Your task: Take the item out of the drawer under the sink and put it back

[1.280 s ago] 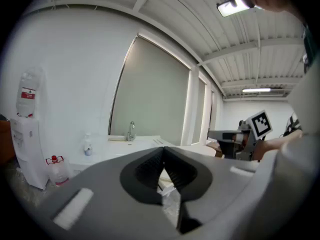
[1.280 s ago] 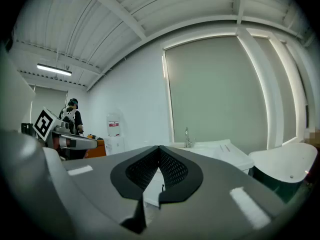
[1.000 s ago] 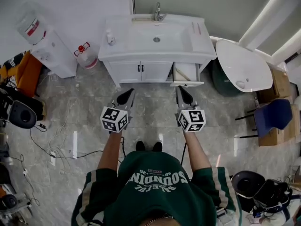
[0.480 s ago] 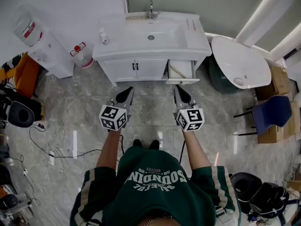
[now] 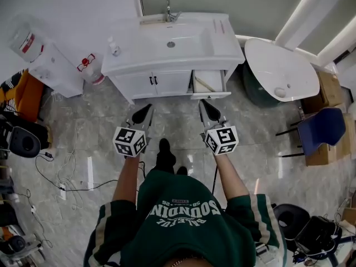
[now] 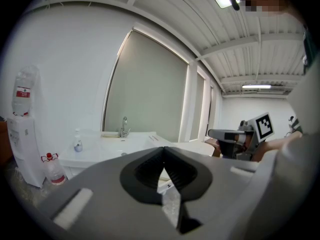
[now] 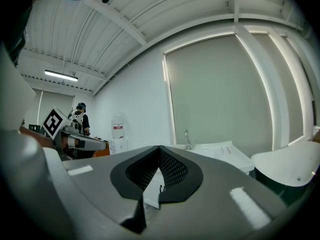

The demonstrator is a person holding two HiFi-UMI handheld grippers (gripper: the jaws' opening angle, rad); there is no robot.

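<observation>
Head view: person stands facing a white sink cabinet (image 5: 167,85) at upper centre. Its right-hand drawer (image 5: 210,95) is pulled open. A pale, thin item (image 5: 202,84) lies slantwise inside, so the task's thing is in the drawer, not taken out. Too small to say what it is.

Left gripper (image 5: 146,109) and right gripper (image 5: 204,103) are held out side by side over bare floor, short of the cabinet. Each gripper's own view shows its jaws pressed together at the tips, nothing between them.

Step in hand, as I judge it: the reach to the drawer. The right gripper sits just below the drawer in the frame, so it is the likely one to go in.
- Spread the jaws before entering, not inside.
- Come in from above, clear of the drawer front.
- Pinch the item across its narrow side.

Views compared:
- Only the head view shows the drawer's inside and the item.
- The left gripper view shows the tap (image 6: 124,126), a soap bottle (image 6: 78,143) and a water dispenser (image 6: 20,134) side-on.
- The right gripper view alone shows a bystander (image 7: 80,116) at far left.
</observation>
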